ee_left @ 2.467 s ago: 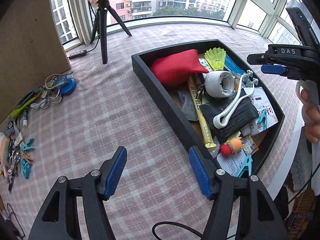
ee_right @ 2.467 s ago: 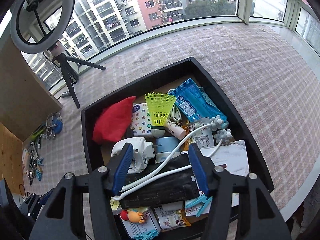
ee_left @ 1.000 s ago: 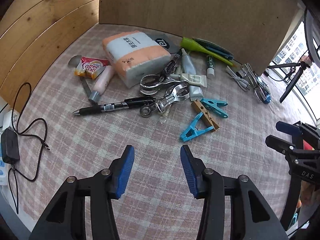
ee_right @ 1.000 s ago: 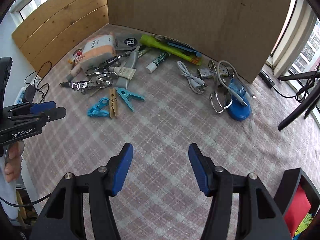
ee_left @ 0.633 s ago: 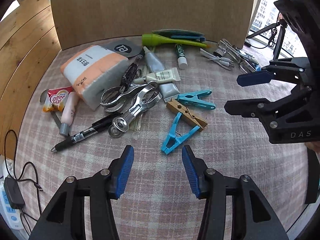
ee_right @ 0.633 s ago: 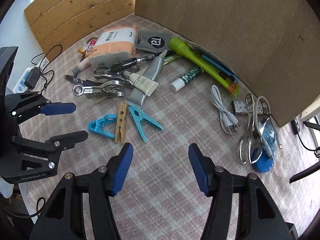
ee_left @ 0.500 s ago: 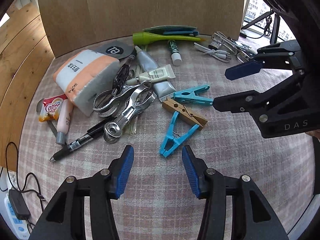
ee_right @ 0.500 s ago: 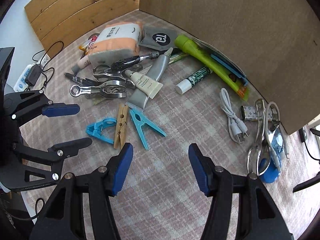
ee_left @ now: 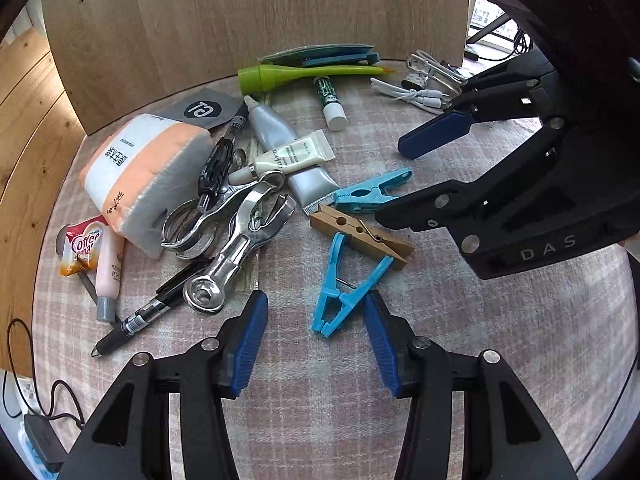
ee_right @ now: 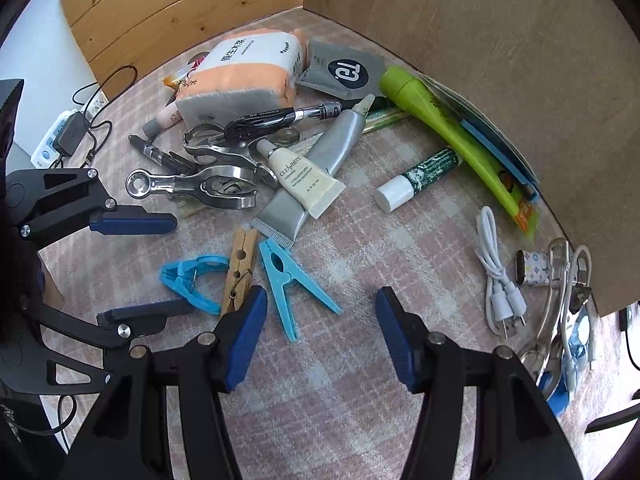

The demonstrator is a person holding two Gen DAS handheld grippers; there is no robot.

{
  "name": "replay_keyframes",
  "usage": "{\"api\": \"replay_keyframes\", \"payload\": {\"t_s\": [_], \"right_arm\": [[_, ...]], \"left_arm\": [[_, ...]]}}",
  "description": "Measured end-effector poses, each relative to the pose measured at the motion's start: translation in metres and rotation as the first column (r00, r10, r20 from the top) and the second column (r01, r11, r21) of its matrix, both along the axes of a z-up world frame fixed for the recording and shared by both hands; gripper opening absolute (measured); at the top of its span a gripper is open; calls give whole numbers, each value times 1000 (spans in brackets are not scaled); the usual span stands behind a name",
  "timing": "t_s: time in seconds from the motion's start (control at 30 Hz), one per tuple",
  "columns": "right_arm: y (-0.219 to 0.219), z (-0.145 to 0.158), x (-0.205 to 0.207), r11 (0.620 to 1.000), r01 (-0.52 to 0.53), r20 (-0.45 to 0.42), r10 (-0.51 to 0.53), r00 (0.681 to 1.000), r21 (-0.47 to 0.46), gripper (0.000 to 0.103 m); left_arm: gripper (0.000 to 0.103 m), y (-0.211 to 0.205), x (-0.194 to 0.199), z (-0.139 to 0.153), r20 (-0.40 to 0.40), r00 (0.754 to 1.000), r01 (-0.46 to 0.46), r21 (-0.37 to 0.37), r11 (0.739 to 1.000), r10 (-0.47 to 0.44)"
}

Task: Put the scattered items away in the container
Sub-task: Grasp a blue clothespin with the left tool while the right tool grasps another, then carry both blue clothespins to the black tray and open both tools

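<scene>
We hold both tools tipped steeply down over the scattered pile on the checked tabletop (ee_left: 500, 360). The left tool (ee_left: 316, 344) has its blue pads apart with nothing pressed between them; the light-blue clothespin (ee_left: 340, 292) lies just ahead of the gap, its closed end nearest the pads and its long axis running away from us, leaning slightly right. Its far legs touch the wooden clothespin (ee_left: 360, 236), which lies crosswise. In our judgement this pin is the left hand's next pick: it is the nearest item and already nearly in line with the opening, so a short push forward and down should bracket it.

The right tool (ee_right: 320, 332) has its jaws closing, and nothing is clamped between them. The second blue clothespin (ee_right: 292, 284) lies just ahead of its left pad, long axis slanting from upper left to lower right, so it sits off-centre toward that pad. The right hand would need a small shift leftward.

The container is not in view.
</scene>
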State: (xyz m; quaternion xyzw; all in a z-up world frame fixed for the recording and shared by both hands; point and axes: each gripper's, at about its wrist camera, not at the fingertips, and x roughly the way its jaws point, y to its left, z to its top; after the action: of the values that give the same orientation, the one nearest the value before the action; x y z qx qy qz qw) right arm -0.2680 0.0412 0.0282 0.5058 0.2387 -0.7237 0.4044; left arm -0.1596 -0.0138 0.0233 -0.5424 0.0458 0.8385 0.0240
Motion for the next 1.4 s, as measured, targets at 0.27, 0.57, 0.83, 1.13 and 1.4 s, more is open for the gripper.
{"api": "replay_keyframes", "payload": {"t_s": [0.27,0.57,0.83,1.13,1.4], "right_arm": [[-3,1,2,1000,-19,4,19,1000,-9,36],[2,1,12,1000,27,13,-27,1000,-8,30],[29,8,21,985,166,45,-164,985,-43,30],[79,41,39,951,300,4,-300,954,-74,30],[139,79,61,890,442,-6,-446,895,-111,30]], "left_arm": [[37,2,-1,1,-3,1000,-1,27,1000,1],[17,-1,12,3,-8,1000,-22,71,997,23],[17,-10,30,11,-9,996,-83,101,991,84],[17,6,35,36,-33,995,-88,101,991,91],[17,45,36,70,-65,996,-47,112,993,55]]}}
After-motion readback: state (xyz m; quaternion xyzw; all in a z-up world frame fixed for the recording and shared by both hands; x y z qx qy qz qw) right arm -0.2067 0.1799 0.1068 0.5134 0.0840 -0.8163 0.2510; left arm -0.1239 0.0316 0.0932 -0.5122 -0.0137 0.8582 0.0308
